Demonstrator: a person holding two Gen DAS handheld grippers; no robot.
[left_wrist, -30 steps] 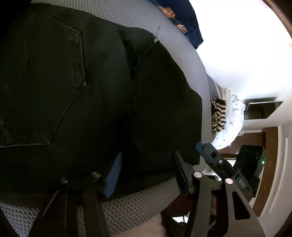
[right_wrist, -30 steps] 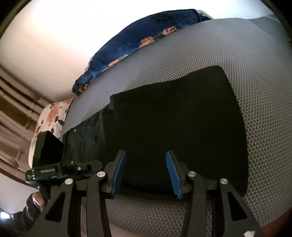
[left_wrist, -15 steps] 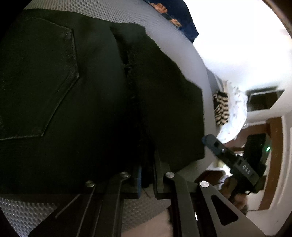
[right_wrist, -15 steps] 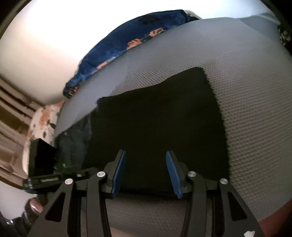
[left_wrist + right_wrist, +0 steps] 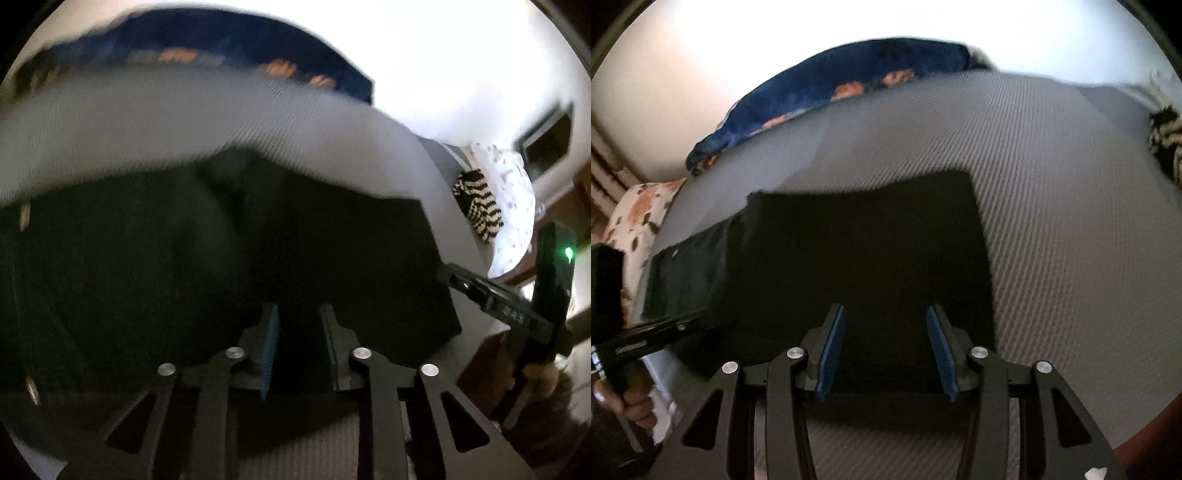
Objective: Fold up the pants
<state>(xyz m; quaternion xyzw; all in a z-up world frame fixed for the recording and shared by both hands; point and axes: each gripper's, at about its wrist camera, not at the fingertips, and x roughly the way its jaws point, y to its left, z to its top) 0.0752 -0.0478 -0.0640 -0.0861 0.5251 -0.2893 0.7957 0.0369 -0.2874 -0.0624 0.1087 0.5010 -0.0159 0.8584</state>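
Black pants [image 5: 868, 240] lie folded flat on the grey mesh bed [image 5: 1052, 184], waistband end toward the left. In the left wrist view, which is blurred, the same pants [image 5: 166, 258] fill the middle. My left gripper [image 5: 299, 332] hovers over their near edge; its jaws are opening, the blue pads stand apart and dark cloth shows in the gap without being pressed. My right gripper [image 5: 884, 332] is open above the near edge of the folded part, with nothing pinched. A hand [image 5: 631, 402] holds the left tool at the left border of the right wrist view.
A dark blue floral blanket [image 5: 849, 77] lies along the far side of the bed. A floral pillow [image 5: 639, 210] sits at the left end. A black-and-white striped cloth [image 5: 476, 206] and a white spotted cloth [image 5: 513, 206] lie past the right end.
The left jaws closed on the pants' near edge, then parted again. The left gripper rose and rolled, so more of the bed and blanket shows. The right gripper stayed open and barely shifted.
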